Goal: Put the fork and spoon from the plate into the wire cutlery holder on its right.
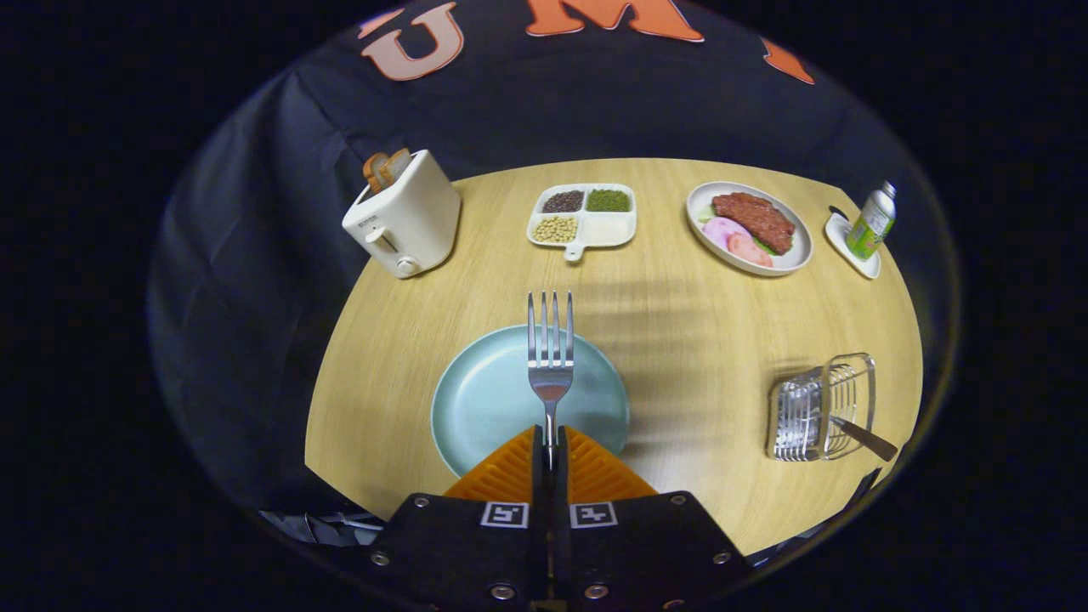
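A: Gripper status?
B: Fingers closed tight on the fork handle, both sides pressing it. Fork sticks straight out ahead, prongs away from the fingers, over the plate. Looks lifted off the plate, tho can't be 100% sure from this angle.

A: Why grab it by the handle end?
B: My guess: keeps the prongs free and gives a long reach, so it can be tipped into the holder w/o the fingers hitting the wire.

A: Where's the holder?
B: Wire holder sits on the table well to the right of the plate, near the table edge. Something w/ a handle already leans out of it, prob the spoon, but too small to be certain. Plate looks bare otherwise.

A: So what's left?
B: Likely just the fork: carry it right, drop it in beside that handle.

A: Anything in the way?
B: Path btwn plate and holder is open table. Toaster, divided tray, food plate and bottle all sit far beyond, at the back
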`<control>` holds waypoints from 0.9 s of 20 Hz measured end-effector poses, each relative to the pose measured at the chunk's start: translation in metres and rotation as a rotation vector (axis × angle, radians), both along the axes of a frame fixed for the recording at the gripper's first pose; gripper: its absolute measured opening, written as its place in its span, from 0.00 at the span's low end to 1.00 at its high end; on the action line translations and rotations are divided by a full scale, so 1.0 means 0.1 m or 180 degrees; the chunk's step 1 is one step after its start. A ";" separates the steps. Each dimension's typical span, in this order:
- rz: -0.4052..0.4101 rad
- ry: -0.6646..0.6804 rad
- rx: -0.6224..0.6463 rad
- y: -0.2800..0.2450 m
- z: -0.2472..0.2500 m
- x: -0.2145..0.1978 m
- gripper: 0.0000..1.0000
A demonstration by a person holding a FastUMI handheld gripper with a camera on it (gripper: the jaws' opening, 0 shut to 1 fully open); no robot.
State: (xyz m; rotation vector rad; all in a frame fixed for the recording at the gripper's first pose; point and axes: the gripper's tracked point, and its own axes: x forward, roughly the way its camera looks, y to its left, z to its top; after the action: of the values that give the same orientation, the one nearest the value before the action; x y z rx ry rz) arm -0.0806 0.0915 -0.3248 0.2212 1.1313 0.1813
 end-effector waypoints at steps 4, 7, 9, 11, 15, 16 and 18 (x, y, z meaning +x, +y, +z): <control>-0.0347 -0.0149 -0.0128 -0.66 0.16 -0.08 0.03; -0.0586 -0.0147 -0.0270 -1.20 0.19 -0.20 0.03; -0.0687 -0.0134 -0.0356 -1.50 0.19 -0.26 0.03; -0.0725 -0.0040 -0.0438 -1.74 0.15 -0.36 0.03; -0.0639 0.0190 -0.0559 -1.98 0.00 -0.52 0.03; -0.0611 0.0211 -0.0597 -2.02 -0.04 -0.51 0.03; -0.0554 0.0284 -0.0625 -2.03 -0.11 -0.53 0.04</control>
State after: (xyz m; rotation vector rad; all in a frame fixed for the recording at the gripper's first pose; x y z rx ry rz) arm -0.1335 -0.1112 -0.3358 0.1530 1.2038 -0.0949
